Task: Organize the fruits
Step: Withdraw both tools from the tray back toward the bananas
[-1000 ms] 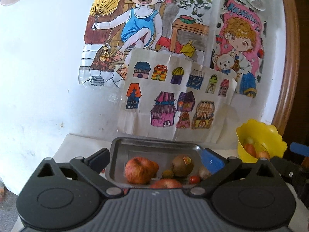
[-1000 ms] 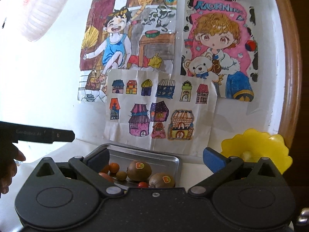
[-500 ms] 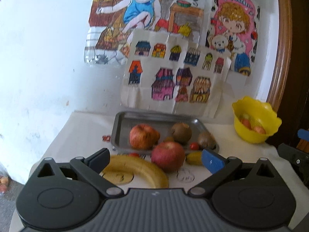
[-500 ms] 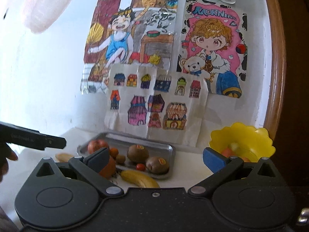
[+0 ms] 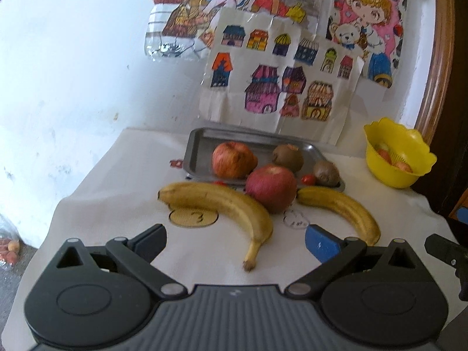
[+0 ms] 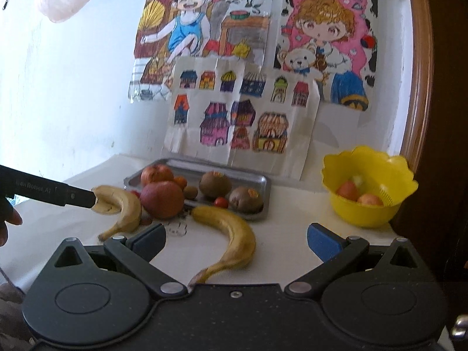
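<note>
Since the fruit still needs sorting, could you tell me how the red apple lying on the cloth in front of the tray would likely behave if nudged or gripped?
The red apple is round, so a nudge would probably roll it. The banana beside it might check that roll. Its smooth skin may slip between narrow pads.
</note>
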`<state>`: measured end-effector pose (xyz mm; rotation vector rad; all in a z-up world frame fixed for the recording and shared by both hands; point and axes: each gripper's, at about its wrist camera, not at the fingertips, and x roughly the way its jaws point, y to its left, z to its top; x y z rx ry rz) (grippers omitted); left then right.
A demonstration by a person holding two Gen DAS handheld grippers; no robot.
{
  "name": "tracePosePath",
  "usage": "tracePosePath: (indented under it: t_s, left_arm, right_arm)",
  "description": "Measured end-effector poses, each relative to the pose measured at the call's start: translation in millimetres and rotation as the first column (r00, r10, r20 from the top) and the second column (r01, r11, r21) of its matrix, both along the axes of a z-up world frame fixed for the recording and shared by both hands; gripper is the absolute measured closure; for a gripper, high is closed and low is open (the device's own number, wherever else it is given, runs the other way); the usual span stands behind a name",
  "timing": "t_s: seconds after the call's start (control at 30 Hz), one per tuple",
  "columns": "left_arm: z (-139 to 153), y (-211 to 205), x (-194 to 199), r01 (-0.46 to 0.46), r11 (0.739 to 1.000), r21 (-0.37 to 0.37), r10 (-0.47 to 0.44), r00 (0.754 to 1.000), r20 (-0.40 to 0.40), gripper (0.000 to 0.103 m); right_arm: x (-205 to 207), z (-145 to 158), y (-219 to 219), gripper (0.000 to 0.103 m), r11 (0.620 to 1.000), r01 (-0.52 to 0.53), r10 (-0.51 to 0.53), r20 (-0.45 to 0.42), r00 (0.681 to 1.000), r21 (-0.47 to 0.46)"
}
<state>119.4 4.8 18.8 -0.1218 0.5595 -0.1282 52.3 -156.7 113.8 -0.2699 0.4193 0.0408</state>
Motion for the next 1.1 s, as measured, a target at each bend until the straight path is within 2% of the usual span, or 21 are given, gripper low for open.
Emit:
tracePosePath:
  t_s: [0.27, 0.4, 0.77, 1.1]
  left_arm:
    - [-20, -2, -1, -0.004, 0.999, 0.042, 0.008, 0.996, -0.087, 0.0]
    - [-26, -4, -2, 0.007, 0.999, 0.044, -0.002, 0.994, -0.109, 0.0]
    - [-27, -8, 9, -0.002, 0.997, 0.071, 0.01, 0.993, -0.115, 0.0]
    - [-26, -15, 32, -0.008, 0.997, 0.075, 0.016, 0.993, -0.119, 0.0]
  right_arm:
    - [11, -33, 8, 0.001, 0.999, 0.009, -0.015, -0.164, 0.986, -0.04]
    - [14, -46, 11, 0.001, 0.999, 0.016, -0.021, -0.202, 0.979, -0.029]
    - [27, -52, 10, 0.001, 0.999, 0.032, -0.035, -0.214, 0.976, -0.02]
    - [55, -47, -5, 0.001, 0.999, 0.051, -0.052, -0.212, 0.976, -0.01]
